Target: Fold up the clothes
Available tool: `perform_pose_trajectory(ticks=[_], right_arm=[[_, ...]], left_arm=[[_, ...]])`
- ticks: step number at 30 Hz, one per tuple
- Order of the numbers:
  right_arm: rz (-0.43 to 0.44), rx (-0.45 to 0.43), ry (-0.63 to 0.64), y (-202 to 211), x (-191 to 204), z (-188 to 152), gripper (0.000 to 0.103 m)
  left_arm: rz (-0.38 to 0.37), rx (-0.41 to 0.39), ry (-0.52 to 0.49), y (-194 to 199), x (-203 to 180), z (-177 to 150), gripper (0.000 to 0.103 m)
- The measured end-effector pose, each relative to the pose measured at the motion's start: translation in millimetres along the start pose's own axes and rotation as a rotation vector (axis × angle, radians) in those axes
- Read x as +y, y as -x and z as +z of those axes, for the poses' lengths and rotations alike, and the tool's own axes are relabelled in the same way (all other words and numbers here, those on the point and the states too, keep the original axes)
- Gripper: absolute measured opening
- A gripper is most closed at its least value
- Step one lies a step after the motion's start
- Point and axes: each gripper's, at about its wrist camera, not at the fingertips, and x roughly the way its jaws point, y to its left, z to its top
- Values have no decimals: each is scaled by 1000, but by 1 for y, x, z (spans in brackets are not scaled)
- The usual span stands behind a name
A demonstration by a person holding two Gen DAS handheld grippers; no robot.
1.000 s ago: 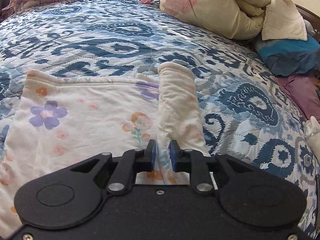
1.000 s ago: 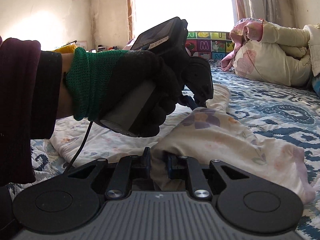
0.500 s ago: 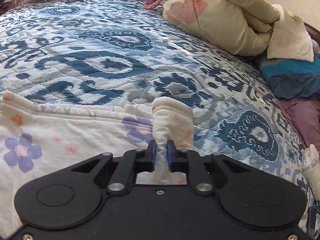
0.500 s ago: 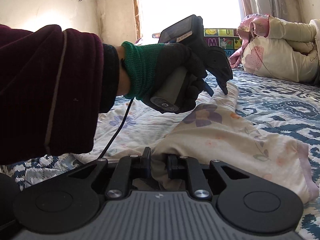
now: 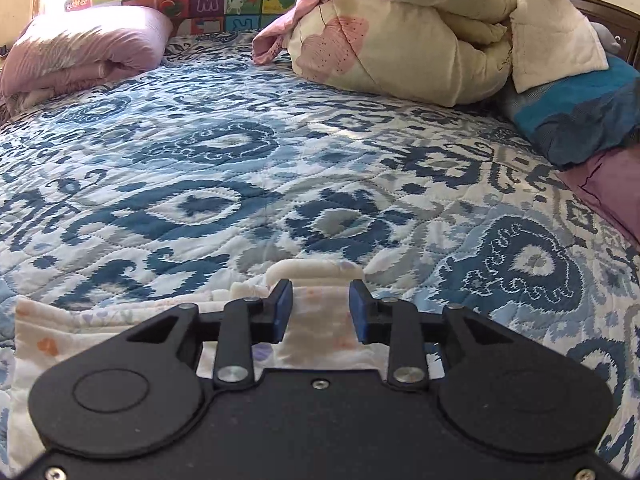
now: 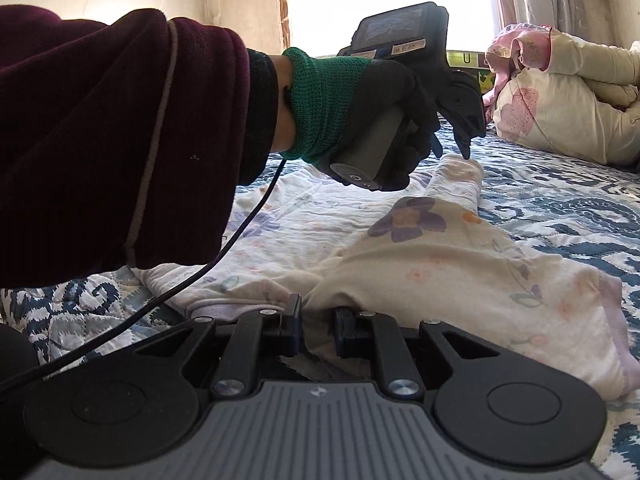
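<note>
A cream garment with a flower print (image 6: 440, 264) lies spread on the bed. Its sleeve (image 6: 460, 176) stretches away toward the far side. My left gripper (image 5: 321, 312) is open, its blue pads (image 5: 285, 312) on either side of the sleeve's cuff end (image 5: 320, 276), which rests on the quilt. The right wrist view shows that left gripper (image 6: 466, 148) held by a gloved hand (image 6: 360, 112), tips just above the cuff. My right gripper (image 6: 318, 326) is shut on a bunched fold of the garment at its near edge.
A blue and white patterned quilt (image 5: 224, 152) covers the bed. A rolled cream duvet (image 5: 420, 52), a pink pillow (image 5: 80, 52), teal bedding (image 5: 580, 108) and a purple cloth (image 5: 612, 184) line the far and right sides. A maroon sleeve (image 6: 120, 140) and a cable (image 6: 240, 232) cross the garment.
My left gripper travelled forward along the sleeve to its cuff, then opened and let the sleeve go. The right gripper kept its hold and stayed put.
</note>
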Motion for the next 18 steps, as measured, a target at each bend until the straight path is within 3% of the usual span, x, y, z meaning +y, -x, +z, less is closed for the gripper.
perform_pose_trajectory(ticks=[4,6,10,15,18], right_arm=[[-3,7,19,-2,2,0,21],[-2,10,21,-3,2,0,21],[-14,8,41,-2,7,1,23],[-32,-21,140,7,22,-1,44],[-52,-28,228,15,33,-5,51]], left_arm=[[8,93,3,-25,4,1,33],[-8,73,-44,-9,-6,3,42],[-106,46,-246,57,-34,-9,52],[-234,56,-635,141,-96,-52,60],[-328,95,-799,162,-134,-78,61]])
